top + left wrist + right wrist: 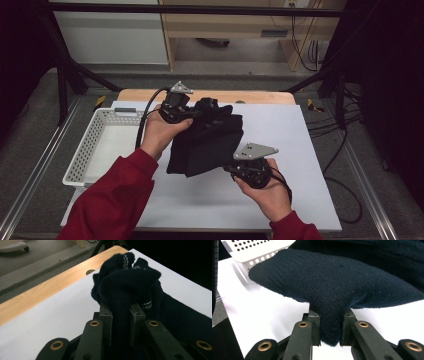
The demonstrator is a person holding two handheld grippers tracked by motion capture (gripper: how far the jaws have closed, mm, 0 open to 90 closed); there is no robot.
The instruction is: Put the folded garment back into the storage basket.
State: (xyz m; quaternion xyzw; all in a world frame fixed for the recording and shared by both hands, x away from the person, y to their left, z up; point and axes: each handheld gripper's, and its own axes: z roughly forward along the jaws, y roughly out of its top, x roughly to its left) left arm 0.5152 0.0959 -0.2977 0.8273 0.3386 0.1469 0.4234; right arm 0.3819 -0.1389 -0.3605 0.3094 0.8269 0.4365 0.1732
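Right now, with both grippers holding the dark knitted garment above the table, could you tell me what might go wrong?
1. The left gripper pinches a thick bunched wad of the dark knitted garment; the bulk could work loose.
2. The right gripper holds just a narrow fold near the edge, so a tug might pull it free.
3. The garment hangs folded between the two grips, close to the white perforated basket; it could unfold or catch the rim if swung across.

My dark navy knitted garment (207,142) hangs folded above the white sheet, one bunched end (thin pale stripes showing there) pinched up near the table's far edge, a plain folded corner pinched lower on my near side.
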